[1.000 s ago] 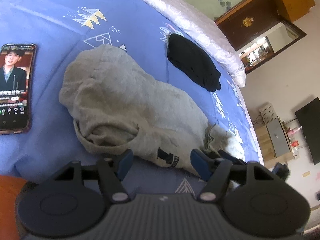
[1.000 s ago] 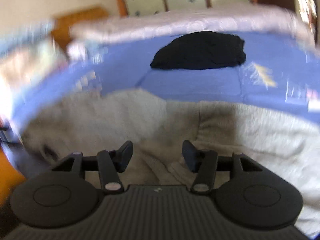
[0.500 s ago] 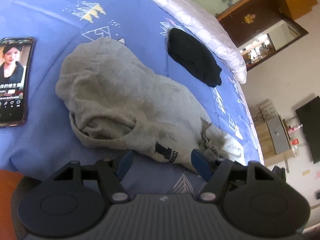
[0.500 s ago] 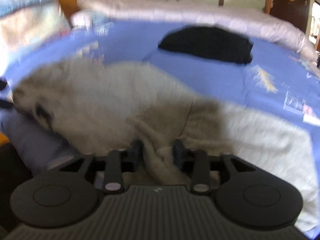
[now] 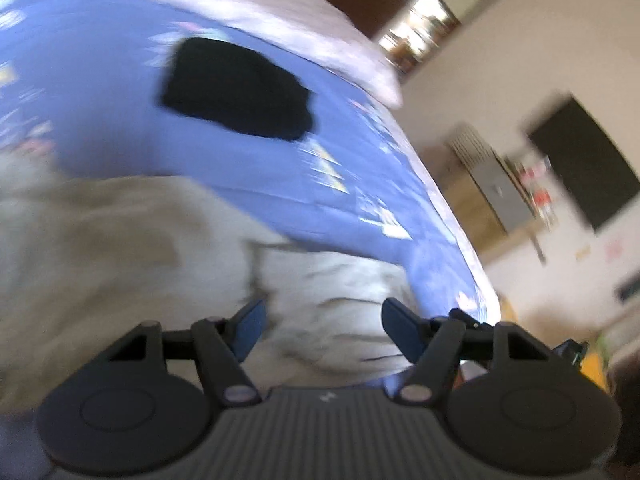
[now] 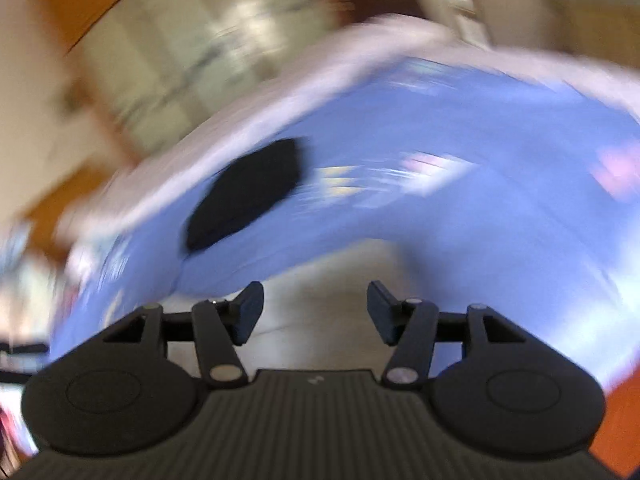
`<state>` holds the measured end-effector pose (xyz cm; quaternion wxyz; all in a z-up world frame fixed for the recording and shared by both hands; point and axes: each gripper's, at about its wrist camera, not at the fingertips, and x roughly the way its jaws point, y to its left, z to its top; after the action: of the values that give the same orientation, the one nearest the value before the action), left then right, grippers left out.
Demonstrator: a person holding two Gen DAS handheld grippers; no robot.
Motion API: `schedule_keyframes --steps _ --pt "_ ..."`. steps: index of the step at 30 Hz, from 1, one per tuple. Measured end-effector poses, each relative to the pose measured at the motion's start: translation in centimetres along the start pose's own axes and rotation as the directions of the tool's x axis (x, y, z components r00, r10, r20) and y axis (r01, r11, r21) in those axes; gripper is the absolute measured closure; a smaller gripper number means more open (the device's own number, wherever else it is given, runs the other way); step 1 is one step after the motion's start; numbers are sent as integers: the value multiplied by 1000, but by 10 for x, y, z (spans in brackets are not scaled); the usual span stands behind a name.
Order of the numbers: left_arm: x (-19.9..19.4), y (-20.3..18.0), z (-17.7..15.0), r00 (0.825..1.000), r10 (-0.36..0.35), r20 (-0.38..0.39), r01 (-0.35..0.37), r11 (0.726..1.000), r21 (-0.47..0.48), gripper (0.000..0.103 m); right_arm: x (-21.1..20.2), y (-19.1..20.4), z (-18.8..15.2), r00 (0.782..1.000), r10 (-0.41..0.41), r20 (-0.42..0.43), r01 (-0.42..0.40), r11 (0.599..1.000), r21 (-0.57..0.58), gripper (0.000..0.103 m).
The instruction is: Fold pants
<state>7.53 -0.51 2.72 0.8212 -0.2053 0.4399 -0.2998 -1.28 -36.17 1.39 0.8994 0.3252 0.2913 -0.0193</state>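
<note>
The grey pants [image 5: 132, 248] lie crumpled on the blue bed sheet [image 5: 280, 168], filling the lower left of the blurred left wrist view. My left gripper [image 5: 322, 330] is open just above their pale right-hand part, holding nothing. In the blurred right wrist view a patch of the grey pants [image 6: 320, 300] shows between the fingers. My right gripper [image 6: 314, 312] is open over it, holding nothing.
A folded black garment [image 5: 236, 88] lies farther back on the sheet, also in the right wrist view [image 6: 244, 196]. A white quilt [image 5: 280, 20] runs along the far side. The bed edge drops off at the right, toward a cabinet [image 5: 492, 196] and dark screen [image 5: 584, 160].
My left gripper has swung right and closer to the pants; the phone has left view. My right gripper, closed around grey cloth half a second ago, has opened, tilted and moved.
</note>
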Motion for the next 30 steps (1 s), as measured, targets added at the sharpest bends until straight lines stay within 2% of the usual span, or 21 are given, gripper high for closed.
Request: schedule_keyframes --steps 1,4,6,8,10,11,12,13,14,15,16,17,19,21,23,25,27,28,29,30 --pt "16 -9 2 1000 -1 -20 2 1000 24 41 0 -17 -1 1000 2 -9 -1 997 76 42" --pt "63 -23 2 995 15 -100 -10 999 51 48 3 -39 -6 999 28 -34 -21 984 178 42" --pt "90 -18 -2 986 74 -149 -67 996 54 50 11 -44 -9 997 46 -59 -33 977 211 41" --pt "120 3 -12 953 183 -240 -180 983 36 58 23 -45 -16 994 55 -97 -32 974 224 40" --pt "122 12 -15 964 164 -209 -161 987 32 61 30 -41 -27 992 76 -105 -51 975 217 40" --pt "121 14 -12 960 161 -227 -162 987 14 62 32 -35 -29 990 86 -107 -64 979 193 40" --pt "118 14 -9 957 167 -238 -174 985 -10 62 31 -30 -29 986 104 -130 -82 983 166 49" --pt "114 12 -5 951 185 -246 -195 981 -15 60 32 -23 -30 979 118 -167 -94 985 146 87" --pt "107 8 -1 947 216 -238 -226 974 -14 58 32 -14 -31 978 110 -180 -88 988 127 85" --pt "96 3 3 953 219 -210 -227 974 -16 54 31 -4 -30 982 100 -159 -86 992 90 85" --pt "85 -5 9 966 191 -177 -197 980 -19 50 26 13 -28 985 108 -137 -106 994 23 85" --pt "70 -15 13 980 148 -135 -152 988 -19 42 22 28 -27 986 116 -120 -122 992 -42 85" --pt "53 -36 19 990 111 -85 -110 994 15 16 16 68 -28 989 118 -83 -134 968 -212 85" --pt "45 -60 22 994 90 -59 -84 992 90 11 19 106 -36 991 117 -64 -132 920 -368 85" --pt "49 -80 23 993 97 -73 -84 983 161 9 26 143 -52 994 97 -49 -108 845 -524 85" --pt "61 -90 24 984 149 -94 -125 967 222 7 32 166 -68 996 84 -40 -91 777 -624 85" --pt "72 -89 23 976 173 -133 -136 960 246 8 37 181 -80 996 83 -35 -85 738 -669 85" --pt "79 -85 21 974 168 -155 -128 962 239 22 36 185 -82 995 88 -36 -89 730 -677 85" --pt "84 -80 20 972 163 -170 -121 965 231 39 35 188 -85 995 95 -39 -95 719 -688 85" --pt "89 -76 20 969 157 -192 -112 967 229 80 35 191 -88 994 99 -41 -99 704 -704 85"
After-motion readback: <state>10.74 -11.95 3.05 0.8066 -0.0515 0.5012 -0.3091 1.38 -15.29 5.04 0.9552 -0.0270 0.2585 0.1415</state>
